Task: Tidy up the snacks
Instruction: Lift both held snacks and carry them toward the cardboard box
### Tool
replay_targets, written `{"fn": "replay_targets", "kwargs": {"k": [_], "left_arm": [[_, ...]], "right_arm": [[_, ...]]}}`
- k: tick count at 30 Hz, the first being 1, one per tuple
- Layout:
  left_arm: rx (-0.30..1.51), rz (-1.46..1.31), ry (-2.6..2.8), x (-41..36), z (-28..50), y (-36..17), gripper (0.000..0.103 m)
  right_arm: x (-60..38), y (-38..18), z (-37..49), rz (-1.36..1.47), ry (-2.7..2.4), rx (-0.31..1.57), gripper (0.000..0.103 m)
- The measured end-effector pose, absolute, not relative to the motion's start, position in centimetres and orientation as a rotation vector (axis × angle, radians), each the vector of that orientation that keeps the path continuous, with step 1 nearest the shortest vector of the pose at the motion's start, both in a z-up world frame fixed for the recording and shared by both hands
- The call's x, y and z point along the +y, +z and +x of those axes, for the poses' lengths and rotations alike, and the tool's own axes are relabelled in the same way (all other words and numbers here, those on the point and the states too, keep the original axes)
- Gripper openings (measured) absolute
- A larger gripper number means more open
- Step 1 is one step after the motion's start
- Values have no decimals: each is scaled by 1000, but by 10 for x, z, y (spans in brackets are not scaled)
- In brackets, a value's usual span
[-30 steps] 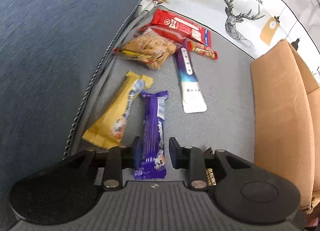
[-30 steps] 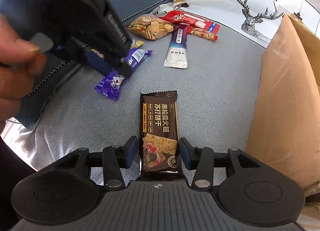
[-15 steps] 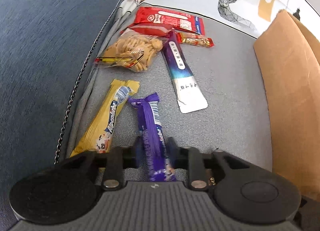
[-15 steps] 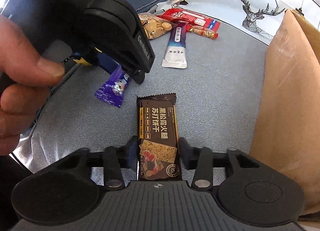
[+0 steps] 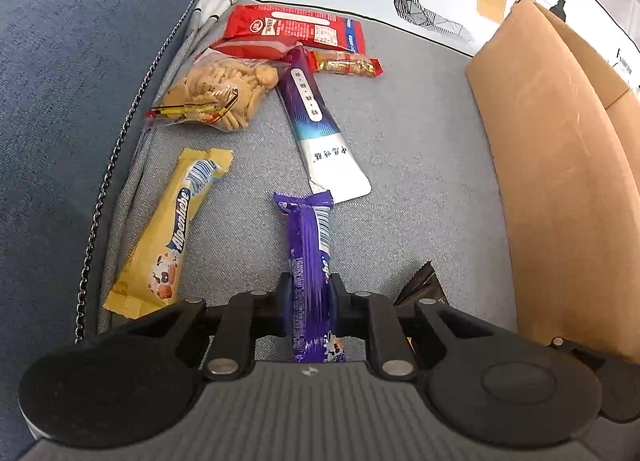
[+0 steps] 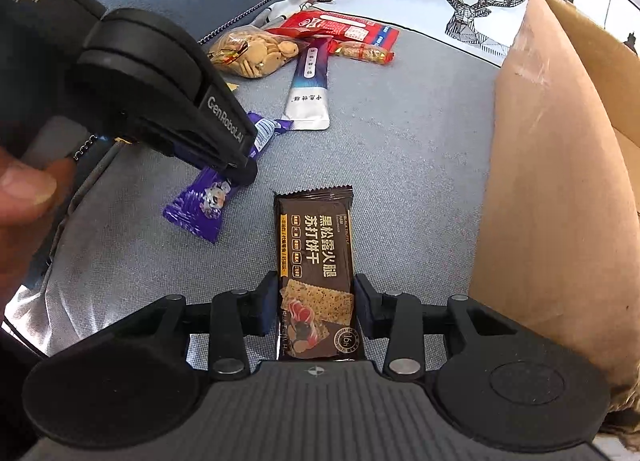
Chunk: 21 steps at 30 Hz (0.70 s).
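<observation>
My left gripper (image 5: 308, 285) is shut on a purple chocolate bar (image 5: 308, 229), its pads pressing the bar's sides near the lower end. From the right wrist view, a hand holds that left gripper (image 6: 242, 171), and the purple bar (image 6: 200, 205) sticks out below it, over the grey sofa seat. A brown cracker pack (image 6: 314, 229) lies lengthwise in my right gripper (image 6: 316, 289), which is shut on it with both pads against its edges. Only one corner of the brown pack (image 5: 420, 285) shows in the left wrist view.
A yellow candy bar (image 5: 176, 229), a biscuit bag (image 5: 224, 89), a red pack (image 5: 296, 27), a small red-gold bar (image 5: 346, 63) and a purple-white pouch (image 5: 320, 129) lie on the seat. An open cardboard box (image 5: 560, 181) stands at the right. The blue backrest (image 5: 60, 101) rises at the left.
The left jaws closed onto the purple bar, which now sits straighter and nearer the white pouch. The right jaws narrowed onto the brown cracker pack.
</observation>
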<state>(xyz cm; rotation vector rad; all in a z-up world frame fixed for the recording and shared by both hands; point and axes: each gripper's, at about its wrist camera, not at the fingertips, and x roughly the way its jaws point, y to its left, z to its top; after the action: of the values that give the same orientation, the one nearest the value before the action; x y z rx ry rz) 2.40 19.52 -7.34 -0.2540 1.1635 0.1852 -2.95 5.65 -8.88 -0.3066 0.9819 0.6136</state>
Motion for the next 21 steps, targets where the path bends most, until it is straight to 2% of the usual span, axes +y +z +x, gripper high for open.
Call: {"fn": "replay_targets", "kwargs": {"k": [21], "left_arm": [[1154, -226, 167, 192, 25, -73, 17]], "right_arm": [[57, -89, -30, -299, 612, 973, 41]]}}
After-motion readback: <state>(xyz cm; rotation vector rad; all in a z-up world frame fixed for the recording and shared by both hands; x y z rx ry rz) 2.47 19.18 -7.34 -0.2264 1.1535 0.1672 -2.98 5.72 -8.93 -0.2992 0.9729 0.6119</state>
